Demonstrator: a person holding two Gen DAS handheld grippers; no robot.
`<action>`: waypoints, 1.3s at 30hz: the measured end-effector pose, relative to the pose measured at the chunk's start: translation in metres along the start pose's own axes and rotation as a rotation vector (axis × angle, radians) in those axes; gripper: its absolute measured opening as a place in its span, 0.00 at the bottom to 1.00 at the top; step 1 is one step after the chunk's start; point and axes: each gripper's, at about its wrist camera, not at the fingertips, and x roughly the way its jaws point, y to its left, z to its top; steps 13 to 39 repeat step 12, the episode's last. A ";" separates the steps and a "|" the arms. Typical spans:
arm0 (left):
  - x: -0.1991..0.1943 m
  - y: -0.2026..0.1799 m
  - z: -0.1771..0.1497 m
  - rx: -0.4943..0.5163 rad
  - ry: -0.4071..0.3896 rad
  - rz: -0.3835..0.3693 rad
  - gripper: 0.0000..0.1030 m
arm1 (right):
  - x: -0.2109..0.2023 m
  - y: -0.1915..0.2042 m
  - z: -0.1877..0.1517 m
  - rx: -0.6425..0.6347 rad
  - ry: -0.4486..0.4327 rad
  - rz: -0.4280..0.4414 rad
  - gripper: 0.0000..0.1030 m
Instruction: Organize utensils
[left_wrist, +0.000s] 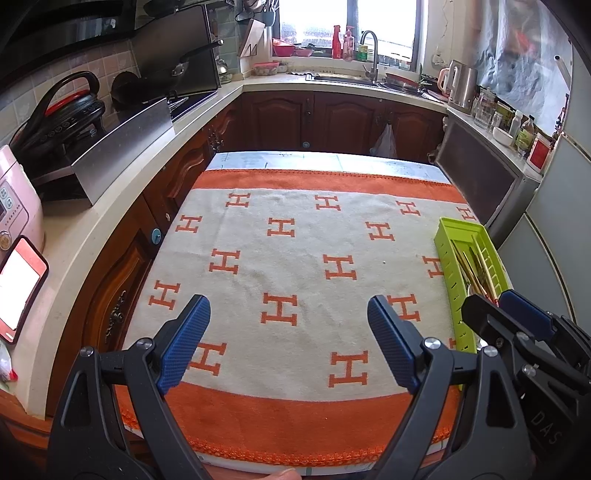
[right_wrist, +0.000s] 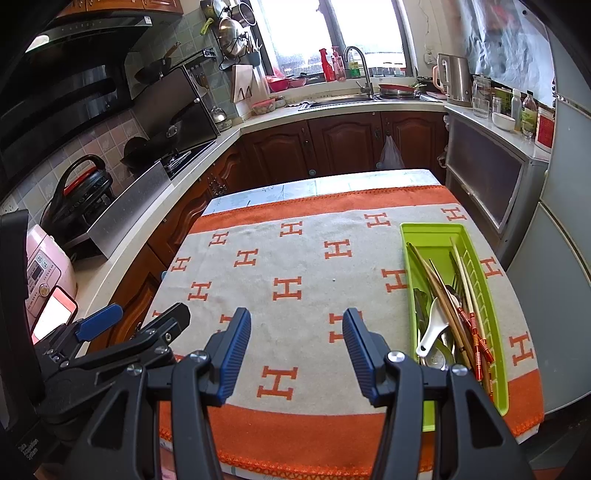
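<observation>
The green tray (right_wrist: 413, 236), a long slotted plastic trough with a raised rim, lay on the cloth-covered counter (right_wrist: 295, 258) at about two o'clock from the right gripper (right_wrist: 296, 349), just beside its right-hand jaw and apart from it. From the left wrist view the same green tray (left_wrist: 445, 254) sat at about three o'clock, well off from the left gripper (left_wrist: 289, 338) and partly hidden behind the right gripper (left_wrist: 495, 314), which reached in from the right edge. Both sets of jaws stood apart with nothing between them, the left set wide and the right set somewhat narrower; only bare cloth showed in each gap. The jaws carried blue ribbed pads on black angular frames. Inside the tray the utensils lay heaped lengthwise: thin wooden chopsticks (right_wrist: 436, 295), some with red-and-gold patterned ends, one white ceramic spoon (right_wrist: 432, 332) with a curved handle, and metal cutlery (right_wrist: 441, 356) beneath, whose count could not be told. The chopsticks overlapped too much to count exactly; at least four showed. The cloth (right_wrist: 280, 421) was a soft, napped towel, cream in the middle with orange H letters in rows and a broad orange border with a scalloped edge. In the right wrist view the left gripper (right_wrist: 142, 319) showed at nine o'clock.
</observation>
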 end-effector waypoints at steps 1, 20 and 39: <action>0.001 0.002 0.000 -0.001 0.001 0.000 0.83 | 0.000 0.001 -0.001 -0.002 0.002 -0.001 0.50; 0.008 0.018 -0.001 -0.017 0.005 0.005 0.83 | 0.011 0.014 -0.002 -0.024 0.023 -0.015 0.50; 0.008 0.018 -0.001 -0.017 0.005 0.005 0.83 | 0.011 0.014 -0.002 -0.024 0.023 -0.015 0.50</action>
